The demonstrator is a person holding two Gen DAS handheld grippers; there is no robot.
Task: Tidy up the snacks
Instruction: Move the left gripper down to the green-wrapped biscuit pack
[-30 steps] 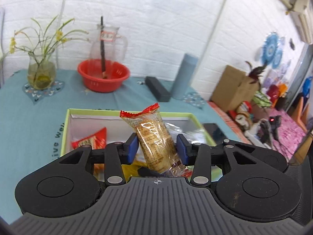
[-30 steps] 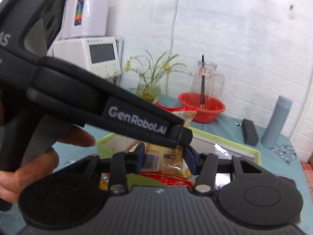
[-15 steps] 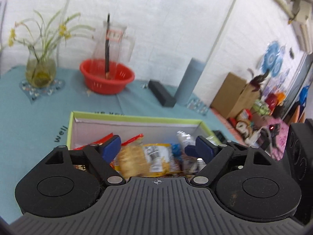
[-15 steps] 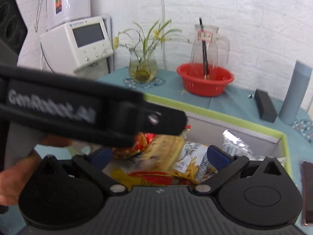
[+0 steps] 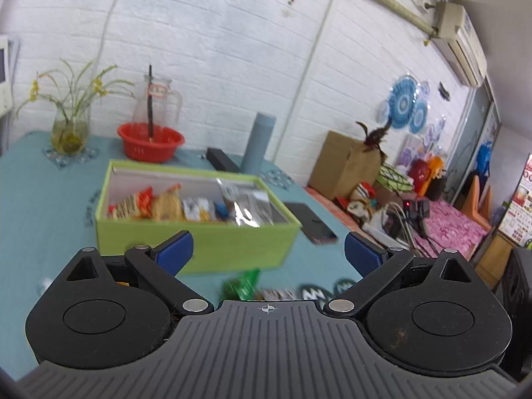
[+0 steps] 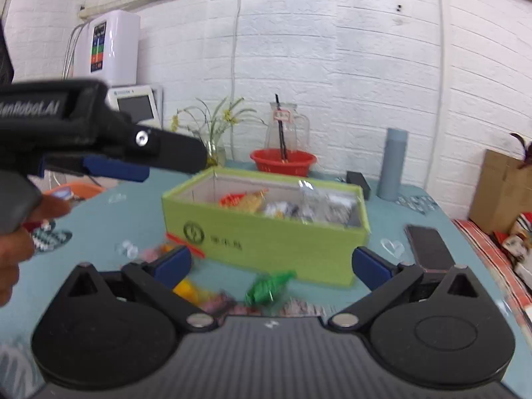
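Note:
A lime-green box (image 5: 199, 239) (image 6: 282, 239) on the teal table holds several snack packets, among them a tan and red one (image 5: 166, 204) and silver ones (image 5: 247, 204). My left gripper (image 5: 268, 252) is open and empty, pulled back in front of the box. My right gripper (image 6: 271, 262) is open and empty too. A green packet (image 6: 267, 287) (image 5: 244, 286) and other loose snacks, yellow (image 6: 186, 289) among them, lie on the table before the box. The left gripper also shows from the side in the right wrist view (image 6: 109, 153).
Behind the box stand a red bowl (image 5: 151, 141) with a glass jug, a flower vase (image 5: 69, 129), a grey bottle (image 5: 257, 144) and a black case (image 5: 221, 159). A phone (image 5: 312, 222) lies right of the box. Cartons and clutter sit off the table's right edge.
The left gripper opened and dropped its tan packet into the box; the right gripper let go too. Both have pulled back and away from the box.

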